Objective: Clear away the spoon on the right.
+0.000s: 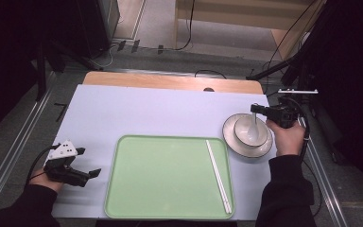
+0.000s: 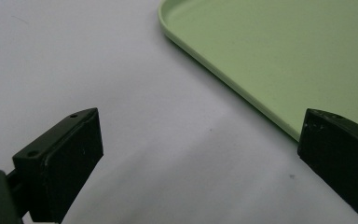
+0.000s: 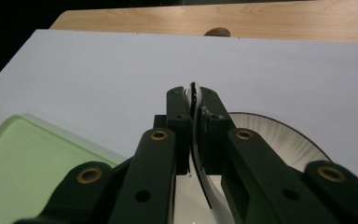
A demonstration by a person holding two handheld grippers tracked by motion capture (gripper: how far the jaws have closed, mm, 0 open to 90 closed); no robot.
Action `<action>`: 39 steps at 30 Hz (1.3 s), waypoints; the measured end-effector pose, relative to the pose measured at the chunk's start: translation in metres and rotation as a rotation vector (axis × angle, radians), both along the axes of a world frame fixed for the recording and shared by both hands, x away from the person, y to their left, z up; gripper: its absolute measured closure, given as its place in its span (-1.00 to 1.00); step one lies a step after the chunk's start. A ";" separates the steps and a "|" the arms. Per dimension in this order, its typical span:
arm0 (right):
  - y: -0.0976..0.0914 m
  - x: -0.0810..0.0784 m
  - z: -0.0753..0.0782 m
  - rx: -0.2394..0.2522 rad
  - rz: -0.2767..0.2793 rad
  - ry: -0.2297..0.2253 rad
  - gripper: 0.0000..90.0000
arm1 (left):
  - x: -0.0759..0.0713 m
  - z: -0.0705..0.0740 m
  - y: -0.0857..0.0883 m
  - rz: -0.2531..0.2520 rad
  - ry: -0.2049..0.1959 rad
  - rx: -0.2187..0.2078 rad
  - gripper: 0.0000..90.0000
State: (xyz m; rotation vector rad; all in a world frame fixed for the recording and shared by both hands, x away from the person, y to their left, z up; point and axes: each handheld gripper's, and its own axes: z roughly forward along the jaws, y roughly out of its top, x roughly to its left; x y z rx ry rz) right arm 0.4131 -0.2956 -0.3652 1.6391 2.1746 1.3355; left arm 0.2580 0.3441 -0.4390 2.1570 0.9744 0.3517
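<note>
**Right gripper clamping a white spoon over the bowl; left gripper waiting open beside the tray**

The right gripper (image 1: 256,109) is sitting at about 3 o'clock on the table, its jaws pressed together on the handle of a white spoon (image 1: 254,126). The spoon is hanging down into a white bowl (image 1: 250,131), which is standing on a white plate (image 1: 247,135) just beside the tray's 2 o'clock corner. In the right gripper view, the right gripper (image 3: 194,105) is pinching the thin edge of the spoon (image 3: 200,163) between its pads, with the plate's ribbed rim (image 3: 279,135) showing behind.

The left gripper (image 1: 93,174) is resting at about 8 o'clock on the white table cover (image 1: 160,111), its jaws standing wide apart and pointing toward the green tray (image 1: 168,175). In the left gripper view, nothing is lying between the jaws, and the tray's edge (image 2: 242,88) is running close by.

A pair of white chopsticks (image 1: 218,175) is lying inside the tray along its 3 o'clock side.
</note>
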 end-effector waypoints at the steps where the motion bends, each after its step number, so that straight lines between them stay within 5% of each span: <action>1: 0.000 -0.001 0.002 0.000 -0.005 0.002 0.90 | 0.000 0.000 0.000 -0.002 0.002 0.000 -1.00; 10: 0.005 -0.009 0.018 0.001 0.006 -0.001 0.90 | 0.001 0.001 0.000 0.001 -0.005 -0.007 -1.00; 25: 0.031 -0.033 0.041 0.041 0.110 -0.029 0.90 | 0.000 0.004 0.000 0.002 -0.015 -0.017 -1.00; 39: 0.070 -0.046 0.034 0.059 0.231 -0.021 0.90 | 0.000 0.005 0.000 -0.003 -0.021 -0.020 -1.00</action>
